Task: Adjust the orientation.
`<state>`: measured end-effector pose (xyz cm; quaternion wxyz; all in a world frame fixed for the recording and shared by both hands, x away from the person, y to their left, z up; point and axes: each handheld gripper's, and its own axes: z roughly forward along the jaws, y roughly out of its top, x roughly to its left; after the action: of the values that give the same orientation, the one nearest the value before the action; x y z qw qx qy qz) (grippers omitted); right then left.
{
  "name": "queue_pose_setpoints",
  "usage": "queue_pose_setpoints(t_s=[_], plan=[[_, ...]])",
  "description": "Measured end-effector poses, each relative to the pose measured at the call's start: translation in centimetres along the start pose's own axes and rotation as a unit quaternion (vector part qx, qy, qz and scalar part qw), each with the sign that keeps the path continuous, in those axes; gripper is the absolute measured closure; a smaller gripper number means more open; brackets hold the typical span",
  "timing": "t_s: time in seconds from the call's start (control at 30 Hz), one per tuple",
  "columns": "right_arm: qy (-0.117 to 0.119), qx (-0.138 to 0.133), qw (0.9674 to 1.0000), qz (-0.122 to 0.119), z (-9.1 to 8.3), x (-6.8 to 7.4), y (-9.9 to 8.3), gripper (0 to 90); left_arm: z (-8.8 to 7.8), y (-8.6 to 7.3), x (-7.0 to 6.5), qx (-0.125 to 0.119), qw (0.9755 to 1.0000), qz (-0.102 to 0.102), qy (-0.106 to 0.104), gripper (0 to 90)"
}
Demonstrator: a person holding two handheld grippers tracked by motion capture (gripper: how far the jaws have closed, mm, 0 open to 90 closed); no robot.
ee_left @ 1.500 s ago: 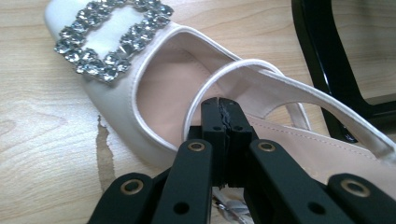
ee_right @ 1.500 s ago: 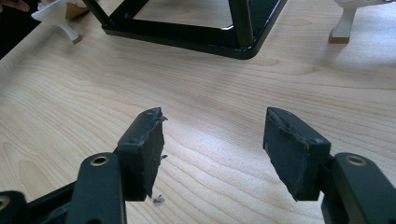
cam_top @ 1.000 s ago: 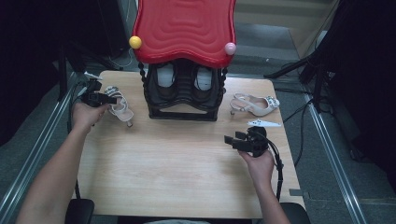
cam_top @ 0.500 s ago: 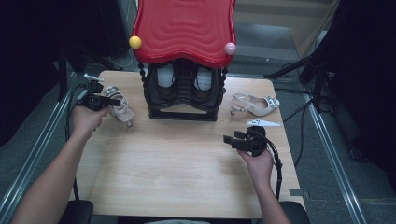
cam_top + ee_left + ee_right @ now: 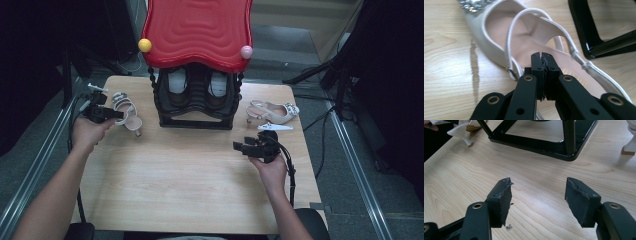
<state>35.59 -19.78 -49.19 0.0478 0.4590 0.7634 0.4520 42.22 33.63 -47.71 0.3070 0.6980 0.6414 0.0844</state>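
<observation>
A: Start near. What is the right claw [image 5: 241,147] doing?

B: It hovers low over the bare table [image 5: 190,190] on the right side, jaws spread wide with nothing between them, aimed toward the black foot of the shoe rack [image 5: 197,107].

A: And the left claw [image 5: 119,114]?

B: Pressed together – pinching the thin back strap of the pale sandal [image 5: 127,111] at its heel end. In the left gripper view the pads meet on the strap, with the insole [image 5: 529,42] opening out just beyond the tips.

A: Which way does that sandal lie from the claw?

B: It lies straight ahead, its long axis running away from the jaws: heel end nearest, jewelled toe farthest. In the high view it sits on the left of the table, just beside the rack's left post, heel toward the table's middle. The left hand [image 5: 87,132] is far nearer to it than the right.

A: So the coming move?

B: My guess – lift and swing it rightward into the rack, where dark shoes [image 5: 195,87] already sit under the red top [image 5: 197,30]. The strap is a slack hold, so the shoe may dangle. Its mate [image 5: 272,112] lies beyond the right claw, on the rack's far side.
</observation>
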Motion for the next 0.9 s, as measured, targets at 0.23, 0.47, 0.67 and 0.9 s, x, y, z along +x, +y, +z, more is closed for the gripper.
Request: queue_pose_setpoints(t_s=[0.23, 0.47, 0.67, 0.9], plan=[[0.003, 0.004, 1.0, -0.003, 0.3, 0.1, 0.1, 39.0, -0.5, 0.0, 1.0, 0.007, 0.9999, -0.01, 0.009, 88.8], [0.001, 0.004, 1.0, -0.001, 0.3, 0.1, 0.1, 38.9, -0.7, 0.1, 1.1, 0.009, 0.9998, -0.008, 0.018, 87.9], [-0.001, 0.003, 1.0, 0.001, 0.1, 0.0, 0.0, 38.9, -1.4, 0.6, 0.2, -0.001, 0.9999, 0.003, 0.012, 78.8], [-0.003, 0.003, 1.0, 0.002, 0.0, 0.0, -0.1, 38.9, -2.9, 1.1, 0.3, -0.016, 0.9998, -0.001, 0.015, 61.8]])
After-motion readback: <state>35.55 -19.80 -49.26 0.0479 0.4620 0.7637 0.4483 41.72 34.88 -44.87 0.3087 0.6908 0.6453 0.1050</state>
